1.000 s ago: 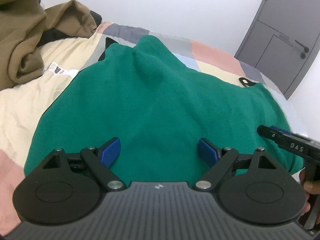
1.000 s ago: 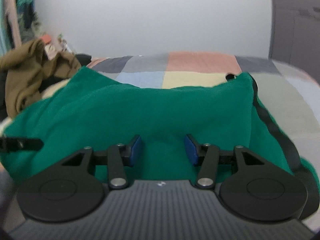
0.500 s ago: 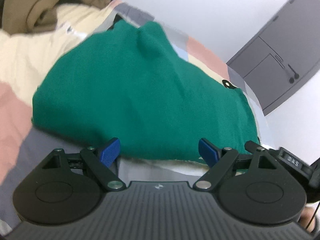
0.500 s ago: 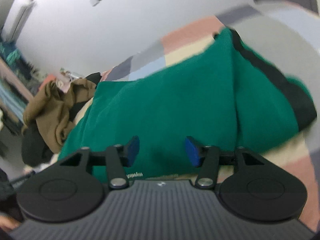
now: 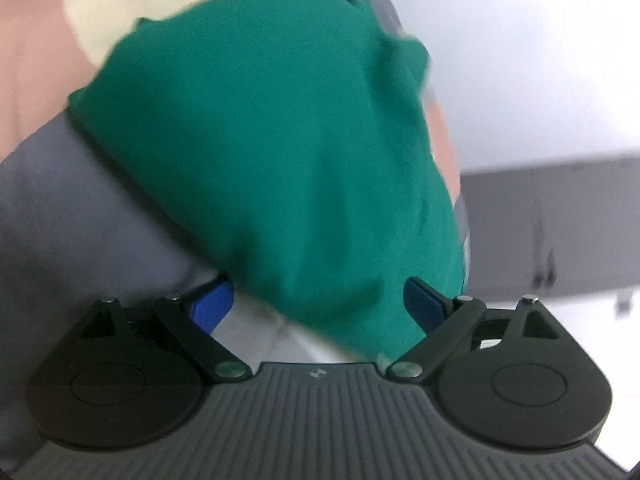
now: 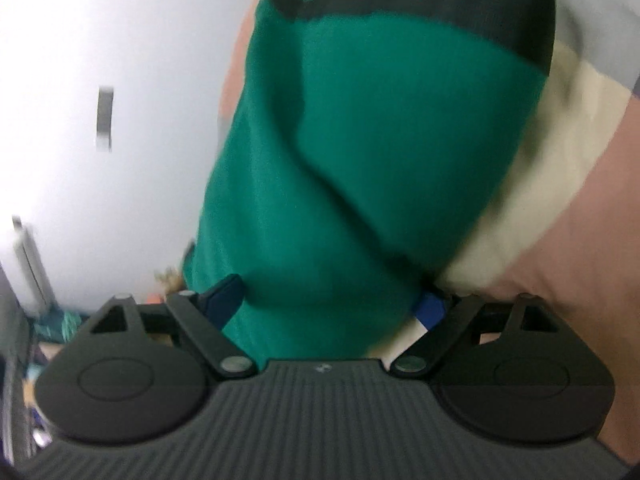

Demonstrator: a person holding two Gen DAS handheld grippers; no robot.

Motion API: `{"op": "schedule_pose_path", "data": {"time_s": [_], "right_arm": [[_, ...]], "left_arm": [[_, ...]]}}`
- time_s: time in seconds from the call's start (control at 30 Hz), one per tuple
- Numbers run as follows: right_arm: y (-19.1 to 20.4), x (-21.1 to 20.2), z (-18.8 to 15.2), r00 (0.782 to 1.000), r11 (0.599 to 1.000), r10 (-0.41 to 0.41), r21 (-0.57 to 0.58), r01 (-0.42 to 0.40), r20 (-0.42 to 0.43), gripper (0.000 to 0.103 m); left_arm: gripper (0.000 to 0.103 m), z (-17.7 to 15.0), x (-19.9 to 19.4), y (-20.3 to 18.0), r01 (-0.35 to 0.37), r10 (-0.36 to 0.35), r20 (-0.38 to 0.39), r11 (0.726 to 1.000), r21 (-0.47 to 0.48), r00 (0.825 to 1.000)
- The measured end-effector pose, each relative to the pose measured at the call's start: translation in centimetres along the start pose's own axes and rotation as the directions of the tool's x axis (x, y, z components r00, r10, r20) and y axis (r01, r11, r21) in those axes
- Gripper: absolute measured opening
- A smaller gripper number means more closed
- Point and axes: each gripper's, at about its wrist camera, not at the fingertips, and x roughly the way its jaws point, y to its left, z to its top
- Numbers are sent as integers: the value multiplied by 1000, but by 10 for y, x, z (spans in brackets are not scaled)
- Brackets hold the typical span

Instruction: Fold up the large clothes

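- Both wrist views are blurred and strongly tilted, so fine detail is hard to read
- In the left wrist view the left gripper (image 5: 318, 306) sits at the bottom of the frame with its jaws spread wide; the blue pads (image 5: 212, 304) stand well apart
- The green garment (image 5: 280, 152) fills the middle of that frame, lying folded on the patchwork bedspread (image 5: 52, 216), whose grey, pink and cream patches show at the left and upper left
- The garment's near edge dips between the left gripper's fingers at the lower centre, with pale fabric showing just beneath it; neither pad is pressed on the cloth
- A dark grey door (image 5: 560, 220) crosses the right of the frame against a white wall (image 5: 540, 60)
- In the right wrist view the right gripper (image 6: 334, 300) is likewise at the bottom, jaws wide apart, with the green garment (image 6: 360, 160) bulging between the fingers
- The right-hand blue pad (image 6: 430, 310) sits just beside the garment's edge; whether it touches cannot be told through the blur
- A black band (image 6: 460, 0) runs along the garment's far end, at the top of the frame
- Cream and pink patches of the bedspread (image 6: 580, 200) lie at the right, and a white wall (image 6: 120, 40) fills the upper left
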Motion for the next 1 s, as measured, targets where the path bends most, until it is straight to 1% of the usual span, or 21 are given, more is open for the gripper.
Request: {"op": "schedule_pose_path", "data": {"time_s": [0.03, 0.1, 0.2, 0.23, 0.27, 0.3, 0.33, 0.37, 0.4, 0.43, 0.47, 0.5, 0.53, 0.57, 0.6, 0.63, 0.67, 0.73, 0.77, 0.83, 1.0], "right_arm": [[-1, 0, 3, 1000, 1000, 5, 12, -6, 18, 90], [-5, 2, 6, 999, 999, 14, 32, -15, 49, 90], [-2, 9, 9, 998, 1000, -2, 9, 1, 66, 90], [-1, 12, 10, 997, 1000, -7, 2, 7, 75, 90], [0, 14, 11, 996, 1000, -13, -5, 14, 83, 90], [2, 16, 13, 996, 999, -27, -26, 29, 79, 90], [6, 19, 16, 997, 996, -47, -67, 52, 68, 90], [8, 15, 21, 996, 991, -64, -112, 71, 65, 86], [12, 14, 20, 995, 985, -75, -150, 85, 67, 83], [12, 12, 21, 995, 981, -81, -171, 91, 62, 78], [11, 9, 23, 995, 980, -82, -174, 92, 59, 73], [12, 6, 23, 995, 981, -77, -175, 87, 62, 69], [15, 3, 22, 995, 979, -73, -188, 84, 68, 61], [20, 1, 21, 995, 973, -71, -212, 86, 76, 52], [27, -2, 19, 994, 965, -70, -248, 89, 87, 47], [35, -7, 16, 993, 952, -68, -291, 95, 100, 38], [41, -13, 13, 992, 939, -65, -329, 99, 113, 32], [48, -25, 10, 991, 927, -48, -365, 92, 127, 29], [51, -31, 10, 991, 922, -42, -376, 88, 128, 28], [52, -42, 8, 992, 917, -37, -390, 83, 122, 27], [50, -77, -4, 994, 899, -41, -431, 83, 105, 26]], "left_arm": [[94, 4, 1, 6, 19, -19, 19, 999, -48, 1000], [93, 12, 2, 16, 34, -26, 73, 993, -114, 997], [90, 21, 3, 19, 40, -20, 140, 989, -142, 990], [84, 23, 5, 17, 28, -9, 150, 991, -130, 989], [78, 23, 7, 13, 0, 17, 155, 994, -109, 988], [75, 23, 7, 10, -19, 34, 165, 996, -91, 986], [66, 21, 8, 6, -43, 54, 176, 997, -68, 983], [56, 19, 7, 2, -72, 79, 182, 996, -45, 980], [51, 18, 6, -2, -92, 94, 190, 996, -19, 977], [40, 18, 2, -6, -89, 87, 200, 996, 1, 976], [32, 18, -2, -10, -74, 68, 209, 997, 21, 976], [29, 17, -7, -16, -67, 56, 220, 997, 42, 974], [26, 18, -13, -17, -69, 51, 231, 995, 71, 972], [24, 14, -19, -23, -70, 43, 244, 992, 102, 969], [23, 10, -25, -25, -52, 19, 254, 991, 124, 967], [22, 8, -30, -29, -33, -5, 254, 989, 144, 967], [22, 8, -36, -31, -19, -23, 249, 986, 164, 968], [22, 4, -48, -34, 19, -63, 238, 983, 180, 969], [22, 1, -52, -36, 22, -67, 233, 981, 192, 970], [22, -3, -64, -42, 18, -67, 228, 977, 211, 971], [22, -27, -98, -43, 19, -69, 214, 973, 229, 974]]}}
